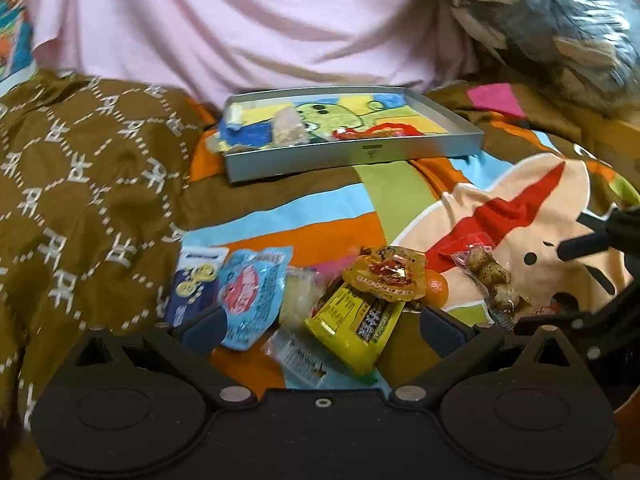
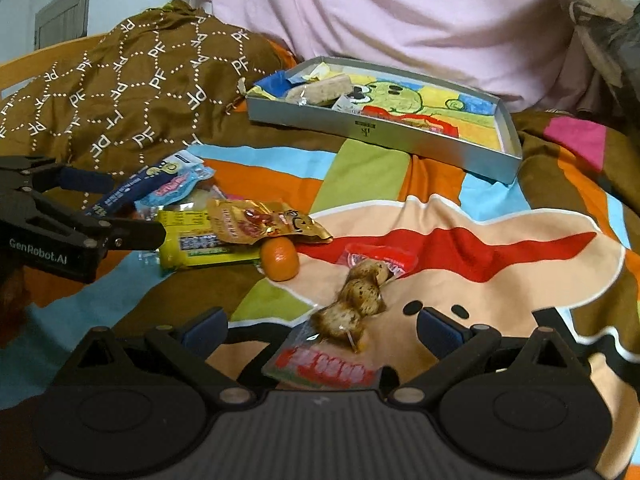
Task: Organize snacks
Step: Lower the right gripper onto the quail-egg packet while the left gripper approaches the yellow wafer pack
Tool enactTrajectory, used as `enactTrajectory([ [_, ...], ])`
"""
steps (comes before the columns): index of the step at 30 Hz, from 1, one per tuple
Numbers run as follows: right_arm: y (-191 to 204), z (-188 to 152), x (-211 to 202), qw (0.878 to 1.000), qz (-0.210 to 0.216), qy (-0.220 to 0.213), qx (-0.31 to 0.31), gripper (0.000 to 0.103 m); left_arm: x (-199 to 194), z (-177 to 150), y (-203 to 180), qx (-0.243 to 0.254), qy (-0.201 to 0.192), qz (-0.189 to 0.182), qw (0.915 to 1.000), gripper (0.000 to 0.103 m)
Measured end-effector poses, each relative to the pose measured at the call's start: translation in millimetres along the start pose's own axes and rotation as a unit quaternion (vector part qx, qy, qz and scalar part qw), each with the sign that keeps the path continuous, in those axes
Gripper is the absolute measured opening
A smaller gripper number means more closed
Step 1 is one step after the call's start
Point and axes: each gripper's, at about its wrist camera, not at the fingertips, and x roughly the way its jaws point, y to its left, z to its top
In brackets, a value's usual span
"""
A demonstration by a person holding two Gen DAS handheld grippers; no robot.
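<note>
Item: snack pile on a cartoon-print blanket (image 2: 460, 248), awaiting sorting into the grey tray (image 2: 380, 136).

Left gripper (image 1: 320, 320): jaws are standing wide apart, grasping nothing. It is hovering low over the main cluster: a blue-white packet (image 1: 194, 284), a light-blue pouch (image 1: 254, 292), a yellow wrapped bar (image 1: 352, 332), a gold sachet (image 1: 386, 274) and a small orange (image 1: 434, 288). The yellow bar is lying between the fingers, its long axis running from about 7 o'clock to 1 o'clock in the left wrist view, so it sits skewed to the line across the jaws.

Right gripper (image 2: 322, 328): jaws are likewise spread, holding nothing. A clear packet of speckled quail eggs (image 2: 356, 300) is lying directly between its fingers, long axis running from 7 o'clock up toward 1 o'clock, its lower end resting on a red-and-white packet (image 2: 324, 364). A red-topped packet (image 2: 380, 260) is touching its far end.

Tray: lying at 12 o'clock from both grippers, well apart from the pile, already holding a few wrapped snacks at its left end.

Judgement: the right gripper is the nearer tool for the quail eggs, the left for the yellow bar. Either grasp probably calls for a slight wrist turn to close across the short axis.
</note>
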Motion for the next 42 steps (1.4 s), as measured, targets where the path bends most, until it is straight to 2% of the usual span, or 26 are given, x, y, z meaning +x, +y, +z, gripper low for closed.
enactTrajectory([
  [4, -9, 4, 12, 1.0, 0.007, 0.017, 0.0, 0.102, 8, 0, -3, 0.015, -0.001, -0.027, 0.9995, 0.102],
  [11, -22, 12, 29, 0.999, 0.017, 0.045, 0.019, 0.088, 18, -4, -13, 0.053, 0.003, -0.062, 0.9967, 0.102],
  [15, -22, 17, 37, 0.998, 0.028, 0.057, 0.024, 0.085, 24, -5, -19, 0.077, 0.015, -0.075, 0.9941, 0.095],
  [18, -21, 20, 47, 0.997, 0.022, 0.072, 0.031, 0.08, 29, -5, -20, 0.083, 0.018, -0.073, 0.9937, 0.093],
  [22, -18, 22, 58, 0.995, 0.0, 0.088, 0.044, 0.08, 35, -2, -22, 0.104, 0.024, -0.072, 0.9917, 0.09],
  [24, -16, 24, 64, 0.994, -0.008, 0.098, 0.05, 0.078, 39, -1, -25, 0.116, 0.028, -0.071, 0.9903, 0.085],
  [27, -16, 23, 65, 0.993, -0.019, 0.101, 0.062, 0.07, 42, -2, -29, 0.134, 0.033, -0.063, 0.9883, 0.077],
  [32, -18, 18, 57, 0.993, -0.018, 0.091, 0.066, 0.066, 41, -3, -35, 0.168, 0.04, -0.051, 0.9836, 0.076],
  [38, -16, 17, 55, 0.993, -0.014, 0.094, 0.066, 0.069, 45, -4, -31, 0.159, 0.048, -0.049, 0.9849, 0.077],
  [41, -18, 18, 58, 0.992, -0.011, 0.097, 0.076, 0.069, 45, -5, -30, 0.157, 0.045, -0.046, 0.9855, 0.069],
  [42, -19, 18, 59, 0.992, -0.009, 0.099, 0.08, 0.069, 45, -5, -30, 0.157, 0.043, -0.039, 0.9859, 0.062],
])
